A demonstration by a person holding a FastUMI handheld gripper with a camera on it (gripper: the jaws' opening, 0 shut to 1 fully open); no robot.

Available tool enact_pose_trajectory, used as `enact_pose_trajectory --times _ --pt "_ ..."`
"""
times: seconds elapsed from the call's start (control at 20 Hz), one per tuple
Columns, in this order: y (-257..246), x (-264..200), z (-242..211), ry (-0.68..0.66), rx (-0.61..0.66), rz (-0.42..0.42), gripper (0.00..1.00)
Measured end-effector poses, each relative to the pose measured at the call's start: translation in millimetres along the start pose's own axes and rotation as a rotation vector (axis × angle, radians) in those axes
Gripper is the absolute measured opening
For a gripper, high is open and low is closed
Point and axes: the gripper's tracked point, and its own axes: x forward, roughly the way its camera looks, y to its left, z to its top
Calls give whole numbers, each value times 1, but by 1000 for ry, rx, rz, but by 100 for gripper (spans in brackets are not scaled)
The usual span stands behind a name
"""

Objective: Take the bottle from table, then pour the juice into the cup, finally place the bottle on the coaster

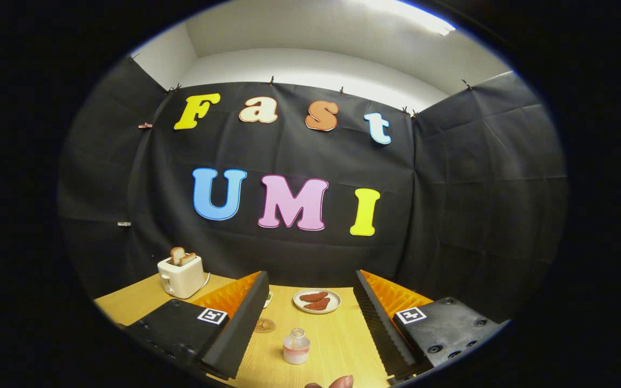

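A small clear bottle [296,346] with a little pale pink juice in its bottom stands upright on the wooden table [337,334], between my two fingers and a bit short of their tips. My gripper [310,280] is open wide, with neither finger touching the bottle. A round brown coaster [264,325] lies flat on the table just left of the bottle, by the left finger. A sliver of a pale cup [269,298] peeks out past the left fingertip, mostly hidden by it.
A plate [317,301] with two reddish-brown food pieces lies beyond the bottle. A cream toaster [182,275] with toast in it stands at the back left by the black cloth wall. A fingertip [340,382] of a person shows near the table's front edge.
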Motion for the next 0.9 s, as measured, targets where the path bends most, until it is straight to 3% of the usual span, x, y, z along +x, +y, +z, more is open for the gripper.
enact_pose_trajectory --times 0.4,0.9 --pt "-1 -5 -13 -45 -6 50 97" --pt "12 25 -100 -66 -17 140 97"
